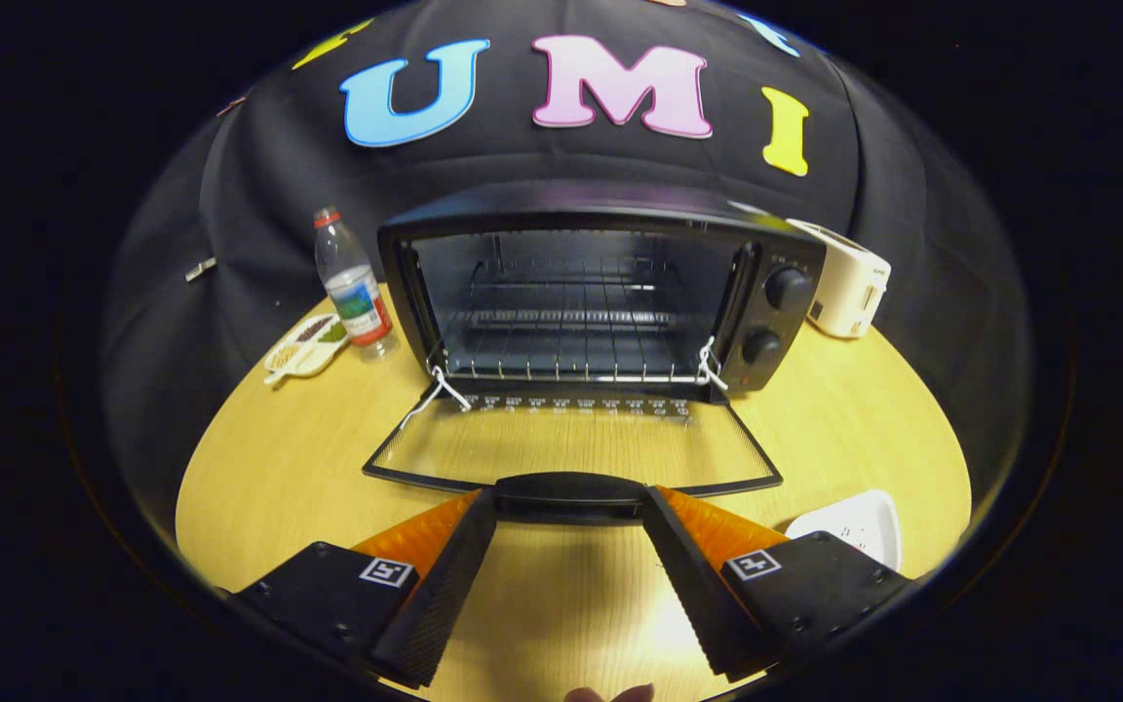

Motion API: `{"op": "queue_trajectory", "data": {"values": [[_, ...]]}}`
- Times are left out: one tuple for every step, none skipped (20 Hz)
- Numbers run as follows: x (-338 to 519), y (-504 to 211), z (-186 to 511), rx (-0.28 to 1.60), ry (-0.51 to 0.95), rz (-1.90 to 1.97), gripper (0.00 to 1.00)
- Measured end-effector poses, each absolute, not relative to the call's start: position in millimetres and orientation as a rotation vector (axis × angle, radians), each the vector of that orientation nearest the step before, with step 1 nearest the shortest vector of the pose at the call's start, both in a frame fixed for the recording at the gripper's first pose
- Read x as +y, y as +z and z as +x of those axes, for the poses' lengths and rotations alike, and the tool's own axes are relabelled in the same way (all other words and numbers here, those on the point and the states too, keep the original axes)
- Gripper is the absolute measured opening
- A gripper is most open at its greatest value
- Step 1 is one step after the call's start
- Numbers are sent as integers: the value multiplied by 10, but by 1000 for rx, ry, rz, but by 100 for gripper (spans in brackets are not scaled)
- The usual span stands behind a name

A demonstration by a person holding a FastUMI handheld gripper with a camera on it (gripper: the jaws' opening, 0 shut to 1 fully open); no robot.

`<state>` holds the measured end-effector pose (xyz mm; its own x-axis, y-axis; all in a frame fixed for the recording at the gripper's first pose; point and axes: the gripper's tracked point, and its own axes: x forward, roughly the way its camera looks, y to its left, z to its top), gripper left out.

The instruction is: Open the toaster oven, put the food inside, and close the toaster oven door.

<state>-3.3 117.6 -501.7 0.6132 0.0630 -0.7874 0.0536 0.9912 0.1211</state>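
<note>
Toaster oven point(600, 283) on the bench point(269, 468), door point(571, 448) folded flat, rack bare, gripper point(569, 507) fingers spread wide at either end of the door handle point(569, 492); food loading and closing left.

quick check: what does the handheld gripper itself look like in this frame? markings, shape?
The handheld two-finger gripper has two wedge-shaped fingers with ridged inner pads. Each sits on a black block mount with visible screws and a small square black-and-white fiducial tag. No cables visible.
</note>
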Motion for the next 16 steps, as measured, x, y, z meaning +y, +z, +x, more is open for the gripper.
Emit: {"op": "queue_trajectory", "data": {"values": [[1167, -5017, -42, 916, 13, 134, 100], [1162, -4993, -40, 913, 21, 131, 100], [1155, -4959, -45, 911, 27, 134, 100], [1173, -4915, -98, 913, 35, 148, 100], [1185, -4838, -130, 916, 44, 175, 100], [1192, -4756, -172, 920, 52, 204, 100], [1176, -4648, -212, 927, 65, 230, 100], [1133, -4531, -248, 930, 75, 248, 100], [1064, -4423, -275, 930, 86, 261, 100], [959, -4301, -325, 936, 93, 265, 100], [840, -4202, -395, 954, 98, 268, 100], [714, -4136, -458, 977, 105, 273, 100], [576, -4076, -508, 998, 107, 285, 100], [430, -4047, -582, 1033, 108, 294, 100], [259, -4048, -638, 1073, 99, 305, 100], [64, -4054, -680, 1107, 87, 314, 100]]}}
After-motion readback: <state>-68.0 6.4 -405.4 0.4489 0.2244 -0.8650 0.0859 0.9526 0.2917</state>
